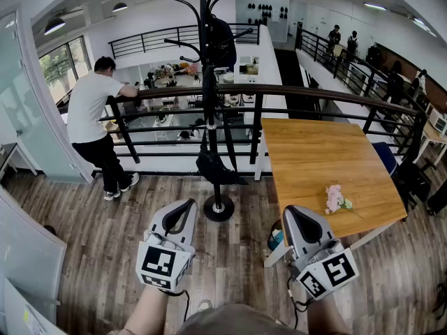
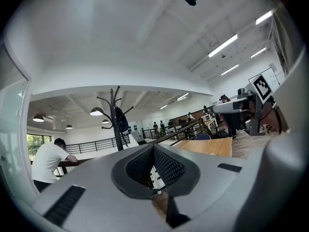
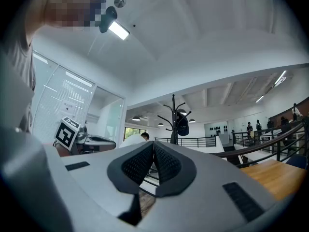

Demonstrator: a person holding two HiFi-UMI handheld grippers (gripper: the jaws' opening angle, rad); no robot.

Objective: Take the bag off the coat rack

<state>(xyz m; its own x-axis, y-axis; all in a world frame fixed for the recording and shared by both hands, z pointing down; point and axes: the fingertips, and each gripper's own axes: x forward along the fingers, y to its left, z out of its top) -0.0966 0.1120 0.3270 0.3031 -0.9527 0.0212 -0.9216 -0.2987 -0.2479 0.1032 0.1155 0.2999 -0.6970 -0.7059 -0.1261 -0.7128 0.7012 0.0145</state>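
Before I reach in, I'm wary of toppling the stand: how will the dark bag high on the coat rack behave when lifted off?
The bag droops from a hook, so it is probably soft and will sag. The coat rack stands on one thin pole with a small round base, so a sideways tug may tip it.

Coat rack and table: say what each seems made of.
Coat rack: likely metal, matte black; thin curved hooks, slim pole, round disc base. Table: wood or wood veneer, warm orange-brown top with visible grain lines; white legs, material unclear.
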